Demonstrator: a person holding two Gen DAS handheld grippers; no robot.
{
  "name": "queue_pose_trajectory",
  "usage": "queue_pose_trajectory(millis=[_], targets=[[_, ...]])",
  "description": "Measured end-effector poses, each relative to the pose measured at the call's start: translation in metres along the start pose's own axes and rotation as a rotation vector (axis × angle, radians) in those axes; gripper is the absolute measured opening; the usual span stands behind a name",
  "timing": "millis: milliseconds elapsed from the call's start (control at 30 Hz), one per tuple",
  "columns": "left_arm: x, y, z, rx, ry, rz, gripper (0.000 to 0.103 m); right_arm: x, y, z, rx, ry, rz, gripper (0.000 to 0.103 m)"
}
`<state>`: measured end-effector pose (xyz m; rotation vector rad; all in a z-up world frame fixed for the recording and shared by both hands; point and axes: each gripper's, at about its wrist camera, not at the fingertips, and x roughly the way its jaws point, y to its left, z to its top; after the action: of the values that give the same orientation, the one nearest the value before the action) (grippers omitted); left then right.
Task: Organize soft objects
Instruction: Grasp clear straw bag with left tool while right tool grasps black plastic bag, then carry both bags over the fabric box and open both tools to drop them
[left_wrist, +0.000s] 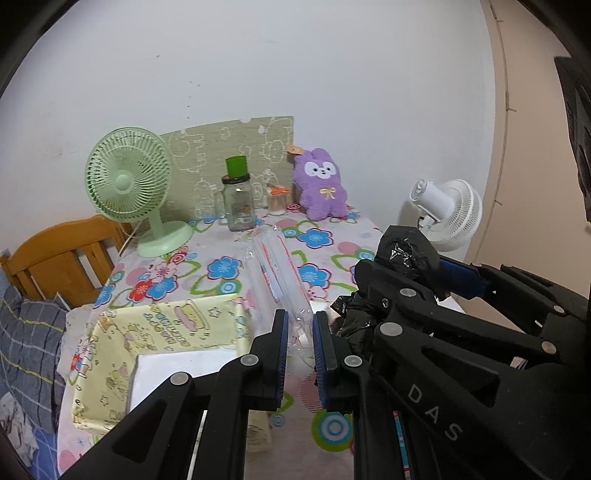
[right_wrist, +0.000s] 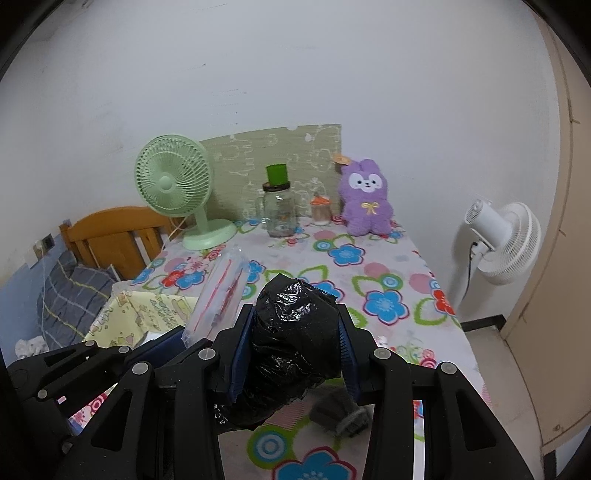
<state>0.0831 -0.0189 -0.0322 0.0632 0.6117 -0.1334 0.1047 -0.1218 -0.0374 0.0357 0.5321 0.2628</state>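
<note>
- black plastic bag (right_wrist: 291, 332), crumpled bundle, clamped between the right gripper (right_wrist: 291, 347) pads, held above the floral tablecloth (right_wrist: 388, 295); bag bulges out past the fingertips and hangs below them
- clear plastic packet (left_wrist: 277, 273) with red print, pinched at its near end by the left gripper (left_wrist: 300, 354), sticking up and forward from the jaws
- right gripper sits just right of the left gripper, arms nearly touching
- yellow cartoon-print fabric box (left_wrist: 155, 332) below-left of the left gripper, on the table
- grey soft item (right_wrist: 343, 410) on the cloth under the right gripper
- far ahead: purple plush bunny (right_wrist: 365, 199), glass jar (right_wrist: 279, 214) with green lid, green desk fan (right_wrist: 173, 181)
- white fan (right_wrist: 506, 240) off to the right, beyond the table edge
</note>
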Motion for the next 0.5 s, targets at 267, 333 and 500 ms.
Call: queue_pose_trajectory(millis=[267, 333, 500], targets=[[0.007, 0.027, 0.000, -0.010, 0.023, 0.026, 0.011, 0.015, 0.025, 0.006, -0.019, 0.018, 0.038, 0.045], [0.010, 0.033, 0.000, -0.006, 0.036, 0.030, 0.011, 0.020, 0.031, 0.007, -0.026, 0.030, 0.044, 0.045], [0.013, 0.050, -0.002, -0.007, 0.049, 0.055, 0.011, 0.030, 0.045, 0.011, -0.032, 0.048, 0.070, 0.045]])
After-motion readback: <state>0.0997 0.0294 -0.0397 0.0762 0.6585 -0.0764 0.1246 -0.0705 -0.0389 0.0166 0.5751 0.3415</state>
